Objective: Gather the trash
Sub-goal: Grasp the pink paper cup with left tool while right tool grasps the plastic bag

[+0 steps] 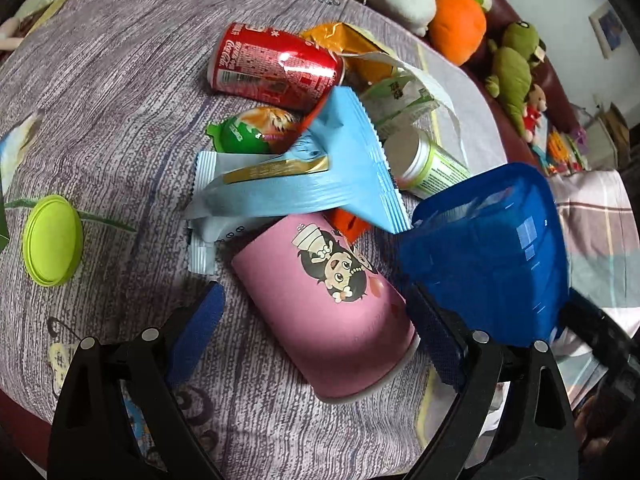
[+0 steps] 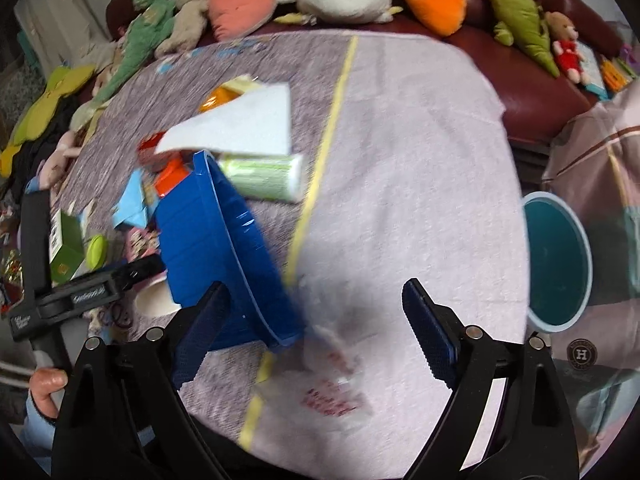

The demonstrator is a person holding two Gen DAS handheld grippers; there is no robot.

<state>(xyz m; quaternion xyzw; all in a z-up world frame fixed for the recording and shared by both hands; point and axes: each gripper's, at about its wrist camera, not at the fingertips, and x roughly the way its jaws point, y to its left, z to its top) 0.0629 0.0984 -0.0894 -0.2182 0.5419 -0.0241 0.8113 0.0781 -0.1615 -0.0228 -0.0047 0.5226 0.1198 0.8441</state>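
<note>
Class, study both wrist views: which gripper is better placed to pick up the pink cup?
Left. The left gripper is open with the tipped pink cup between its fingers; the right gripper hovers open over bare cloth.

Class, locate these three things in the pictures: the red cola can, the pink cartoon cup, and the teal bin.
red cola can [image 1: 276, 68], left wrist view, middle of its side.
pink cartoon cup [image 1: 320, 304], left wrist view, its printed side.
teal bin [image 2: 556, 264], right wrist view, inner wall.

Table's right half past the yellow stripe [image 2: 320, 168] is free; blue dustpan [image 2: 224, 248] and trash pile [image 1: 304, 152] block the left.
</note>
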